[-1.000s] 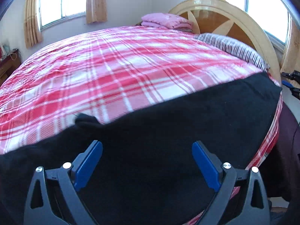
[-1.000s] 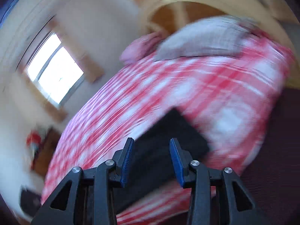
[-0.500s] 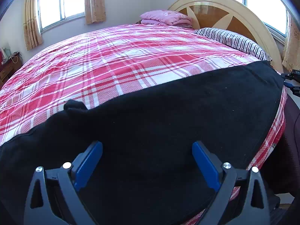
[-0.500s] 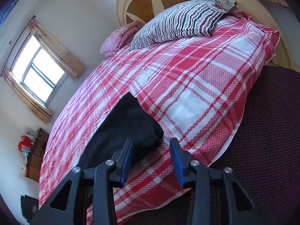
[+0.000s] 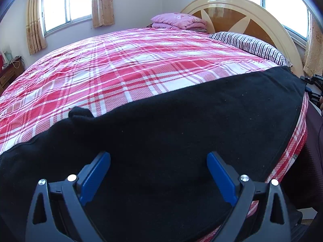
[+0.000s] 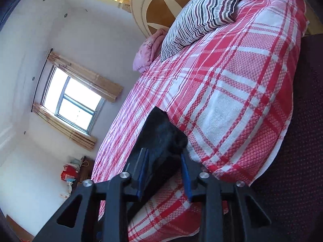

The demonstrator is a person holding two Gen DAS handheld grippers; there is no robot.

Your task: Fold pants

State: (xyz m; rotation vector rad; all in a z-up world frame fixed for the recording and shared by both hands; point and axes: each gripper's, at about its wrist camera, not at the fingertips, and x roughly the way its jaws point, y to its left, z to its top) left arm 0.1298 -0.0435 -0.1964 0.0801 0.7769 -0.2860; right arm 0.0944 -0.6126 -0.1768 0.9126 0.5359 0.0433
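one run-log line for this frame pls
step: grasp pants end | right gripper: jaws just closing around black pants corner | left gripper: open over pants | pants: flat on plaid bedspread

1. A home bedroom: ahead of the left gripper [image 5: 158, 173] lies a bed with a red plaid sheet [image 5: 125, 68].
2. Farther ahead stand an arched wooden headboard [image 5: 248, 14], a striped pillow [image 5: 250, 44] and a folded pink blanket [image 5: 177, 21].
3. Curtained windows [image 5: 66, 6] line the far wall.
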